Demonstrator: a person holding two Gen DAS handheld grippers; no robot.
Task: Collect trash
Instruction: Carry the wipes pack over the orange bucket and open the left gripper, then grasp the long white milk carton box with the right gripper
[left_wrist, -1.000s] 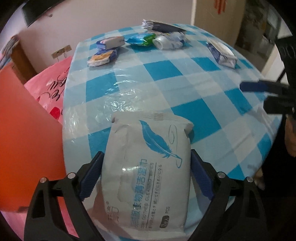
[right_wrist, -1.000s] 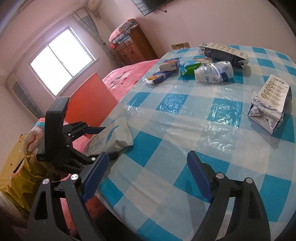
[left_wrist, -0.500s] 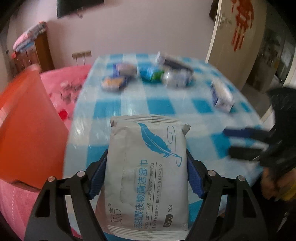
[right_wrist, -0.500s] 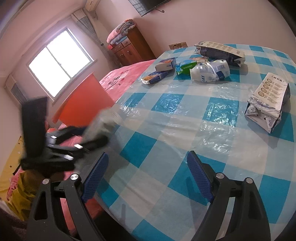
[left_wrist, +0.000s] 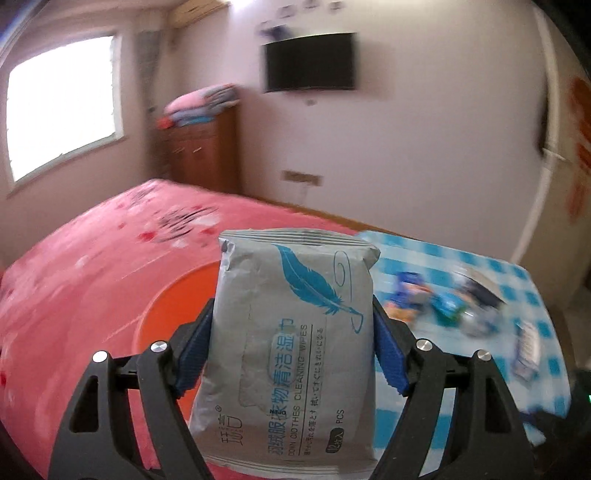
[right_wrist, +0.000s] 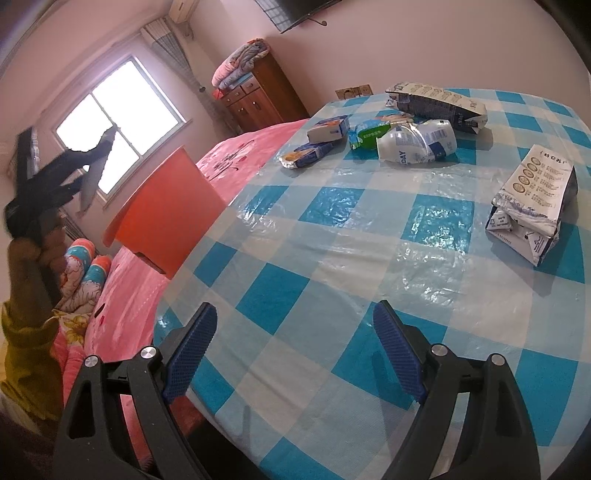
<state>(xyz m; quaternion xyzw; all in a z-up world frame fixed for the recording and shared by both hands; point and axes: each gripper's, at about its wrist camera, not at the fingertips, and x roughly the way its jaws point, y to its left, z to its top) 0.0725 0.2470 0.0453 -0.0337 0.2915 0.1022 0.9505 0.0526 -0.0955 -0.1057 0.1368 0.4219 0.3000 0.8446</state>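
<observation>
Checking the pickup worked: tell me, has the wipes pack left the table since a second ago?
Yes. The wipes pack, clamped in the left tool, rose off the checked table toward the orange bin.

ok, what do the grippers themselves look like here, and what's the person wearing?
Both alike: the left gripper and right gripper have black angular frames with triangular cutouts, silver pivot screws and blue ribbed finger pads. No cables or markings show. The left hand comes out of a mustard-yellow sleeve.
</observation>
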